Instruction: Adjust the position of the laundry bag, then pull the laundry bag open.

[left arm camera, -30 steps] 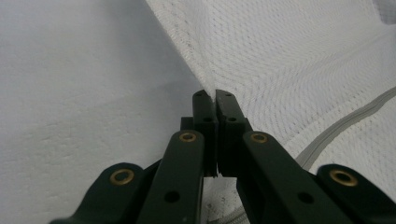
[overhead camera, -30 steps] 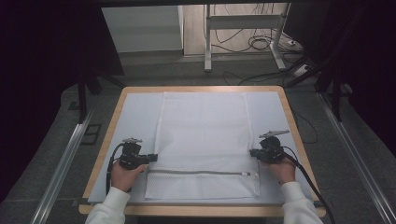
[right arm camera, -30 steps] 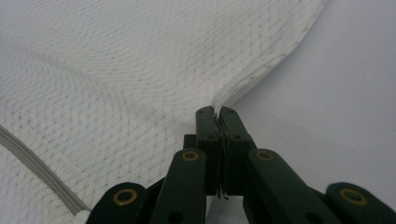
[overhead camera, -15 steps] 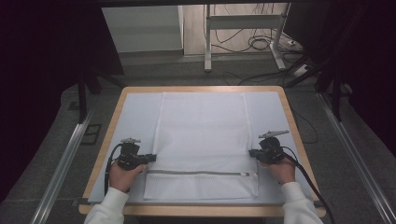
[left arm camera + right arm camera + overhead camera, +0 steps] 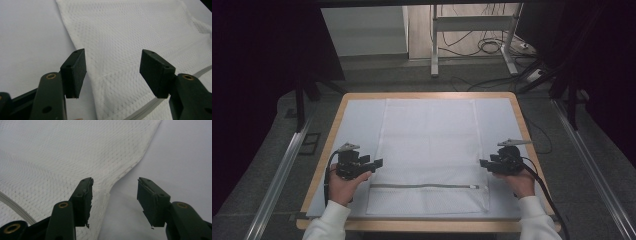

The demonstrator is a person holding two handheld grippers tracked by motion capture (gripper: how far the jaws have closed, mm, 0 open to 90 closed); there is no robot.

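A white mesh bag (image 5: 429, 145) lies flat on the table, with its zipper (image 5: 422, 186) running across near the front end. My left gripper (image 5: 377, 162) is open at the bag's left edge. In the left gripper view the open left gripper (image 5: 113, 67) hangs over the mesh bag (image 5: 125, 32), with the left jaw just outside the bag's edge and the zipper (image 5: 150, 106) at the lower right. My right gripper (image 5: 482, 163) is open at the bag's right edge. In the right gripper view the right gripper (image 5: 115, 195) straddles that edge of the bag (image 5: 62, 152), and nothing is held.
A pale sheet (image 5: 357, 125) covers the wooden table (image 5: 332, 135) under the bag. Metal rails (image 5: 282, 170) run along both sides of the table on the floor. Cables (image 5: 492, 47) and a stand's legs lie beyond the far edge.
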